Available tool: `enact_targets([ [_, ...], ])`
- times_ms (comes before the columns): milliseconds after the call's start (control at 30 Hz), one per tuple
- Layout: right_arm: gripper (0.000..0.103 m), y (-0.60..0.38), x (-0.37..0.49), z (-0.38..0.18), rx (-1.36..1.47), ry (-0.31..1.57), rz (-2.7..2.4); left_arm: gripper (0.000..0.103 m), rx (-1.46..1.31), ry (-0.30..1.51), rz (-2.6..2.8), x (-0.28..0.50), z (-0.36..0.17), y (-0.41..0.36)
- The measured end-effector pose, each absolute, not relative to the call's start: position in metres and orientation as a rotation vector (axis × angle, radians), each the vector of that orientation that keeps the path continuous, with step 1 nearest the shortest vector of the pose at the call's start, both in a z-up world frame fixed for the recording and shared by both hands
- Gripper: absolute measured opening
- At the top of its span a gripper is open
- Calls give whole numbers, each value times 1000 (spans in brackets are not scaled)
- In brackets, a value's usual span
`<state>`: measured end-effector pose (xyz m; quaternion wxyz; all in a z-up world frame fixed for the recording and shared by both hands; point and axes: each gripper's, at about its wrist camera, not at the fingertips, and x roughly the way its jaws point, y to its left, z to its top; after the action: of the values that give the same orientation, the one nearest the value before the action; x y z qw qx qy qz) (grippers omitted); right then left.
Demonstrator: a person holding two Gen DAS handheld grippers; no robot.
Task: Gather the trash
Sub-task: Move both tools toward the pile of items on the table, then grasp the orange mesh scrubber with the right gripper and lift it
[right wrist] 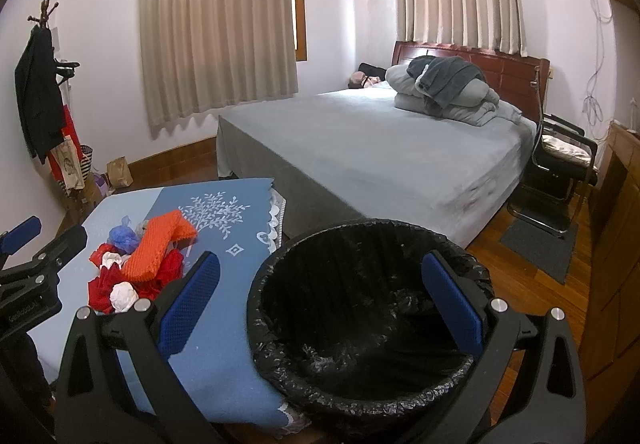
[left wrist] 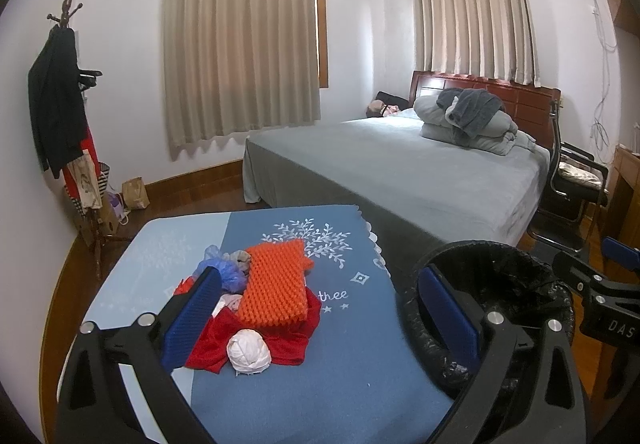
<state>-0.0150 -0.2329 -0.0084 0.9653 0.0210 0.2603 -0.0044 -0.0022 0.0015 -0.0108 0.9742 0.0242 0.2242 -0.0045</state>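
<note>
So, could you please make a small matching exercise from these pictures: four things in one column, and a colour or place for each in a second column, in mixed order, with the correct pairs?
Things:
1. foam sheet
2. crumpled ball
3. bin liner
4. dark jacket

Colour or place:
A. black, inside the bin beside the table
B. hanging on the coat stand
C. orange, on top of the trash pile
D. white, at the near edge of the pile

Pairs: 1-C, 2-D, 3-A, 4-B
</note>
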Motion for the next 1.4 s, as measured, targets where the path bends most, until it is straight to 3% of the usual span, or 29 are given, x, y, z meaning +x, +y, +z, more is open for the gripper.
enact_targets([
  [500, 98, -212, 5, -17, 36, 540, 26, 97, 42, 461, 21, 5, -16, 19],
  [1100, 98, -115, 73, -62, 30, 560, 251, 97, 6, 523, 315, 29, -70, 154],
  [1200, 92, -91, 85, -71, 1, 577, 291, 97, 3, 519, 331, 35, -73, 164],
  [1267, 81, -77, 95, -77, -5, 600, 325, 96, 1, 520, 336, 39, -76, 169],
  [1400, 77, -56, 111, -89, -17, 634, 357, 95, -3, 526, 340, 48, -79, 177],
])
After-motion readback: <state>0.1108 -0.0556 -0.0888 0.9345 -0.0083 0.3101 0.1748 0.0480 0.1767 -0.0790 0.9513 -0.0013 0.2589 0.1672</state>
